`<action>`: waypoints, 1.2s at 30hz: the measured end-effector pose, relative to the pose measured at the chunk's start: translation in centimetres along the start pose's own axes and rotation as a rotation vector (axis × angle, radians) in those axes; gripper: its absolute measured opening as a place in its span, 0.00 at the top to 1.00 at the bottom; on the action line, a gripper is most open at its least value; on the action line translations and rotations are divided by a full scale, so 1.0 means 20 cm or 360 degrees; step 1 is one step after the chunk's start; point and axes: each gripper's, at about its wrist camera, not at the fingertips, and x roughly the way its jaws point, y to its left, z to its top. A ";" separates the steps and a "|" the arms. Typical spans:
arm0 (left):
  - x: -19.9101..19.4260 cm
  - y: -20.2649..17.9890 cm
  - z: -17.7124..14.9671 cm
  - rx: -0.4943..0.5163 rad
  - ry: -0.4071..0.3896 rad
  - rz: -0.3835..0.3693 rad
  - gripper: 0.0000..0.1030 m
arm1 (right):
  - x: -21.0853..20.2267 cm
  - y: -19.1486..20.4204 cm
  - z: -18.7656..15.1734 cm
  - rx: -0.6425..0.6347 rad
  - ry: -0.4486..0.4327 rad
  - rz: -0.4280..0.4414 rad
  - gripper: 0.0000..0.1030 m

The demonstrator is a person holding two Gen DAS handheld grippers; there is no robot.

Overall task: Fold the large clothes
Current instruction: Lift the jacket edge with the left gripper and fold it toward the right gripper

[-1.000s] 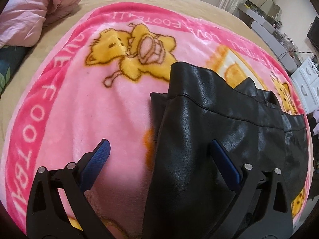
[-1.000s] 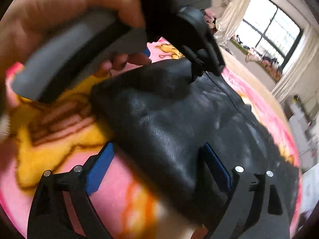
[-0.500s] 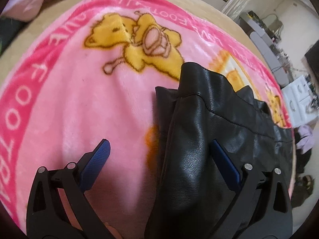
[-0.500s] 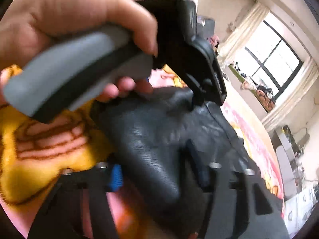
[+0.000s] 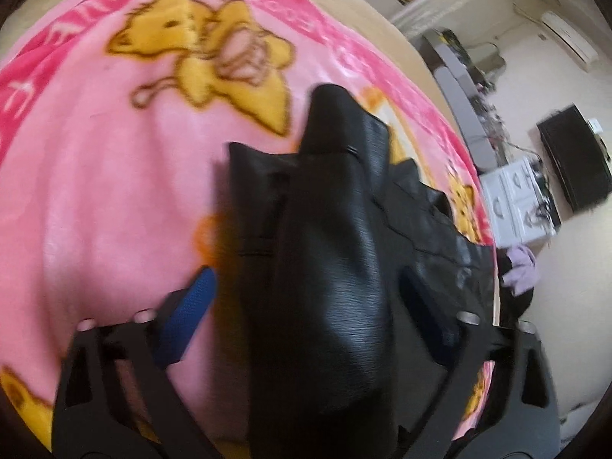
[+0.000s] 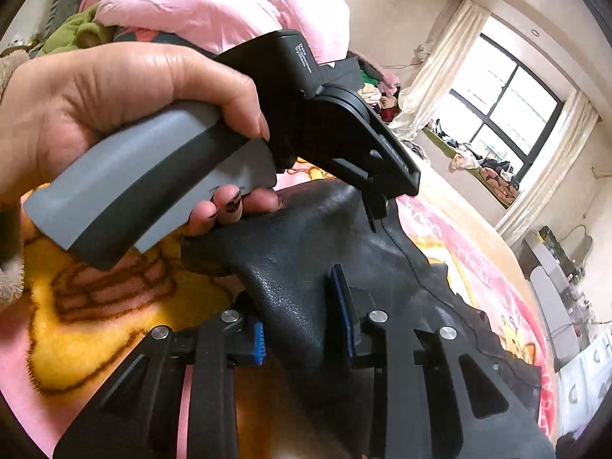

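A black leather garment point(image 5: 329, 229) lies on a pink blanket point(image 5: 95, 191) printed with yellow animals. My left gripper point(image 5: 306, 306) straddles a raised fold of it. Its jaws are closing, and a thin gap still shows beside the left blue pad point(image 5: 187, 313). In the right wrist view a hand point(image 6: 95, 107) holds that left gripper from above, its tip down on the garment point(image 6: 306, 237). My right gripper point(image 6: 300, 329) is closing too, and its blue pads pinch a ridge of the leather, which stands slightly lifted off the blanket point(image 6: 95, 306).
A pink duvet point(image 6: 199, 4) and green clothing point(image 6: 76, 30) are piled at the head of the bed. White drawers point(image 5: 516, 199), a dark screen point(image 5: 573, 160) and a grey desk point(image 5: 459, 95) stand past the bed's right side. A window point(image 6: 505, 107) is far right.
My right jaws went from wide apart to pinching the leather fold and rose a little. My left gripper tilted, and its jaws narrowed around the fold.
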 end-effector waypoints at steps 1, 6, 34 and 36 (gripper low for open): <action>0.01 -0.01 0.00 0.0023 0.0004 0.0014 0.39 | 0.01 -0.02 0.00 0.0014 -0.0003 -0.0007 0.75; -0.01 -0.15 -0.02 0.0194 -0.0070 0.0157 0.50 | -0.04 0.00 0.01 0.0032 -0.0009 -0.0041 0.76; -0.26 -0.81 -0.19 0.0491 -0.0343 0.0113 0.56 | -0.50 -0.20 -0.13 0.0187 -0.0191 -0.0333 0.84; -0.25 -0.89 -0.20 0.0539 -0.0347 0.0137 0.56 | -0.53 -0.24 -0.15 0.0217 -0.0207 -0.0360 0.84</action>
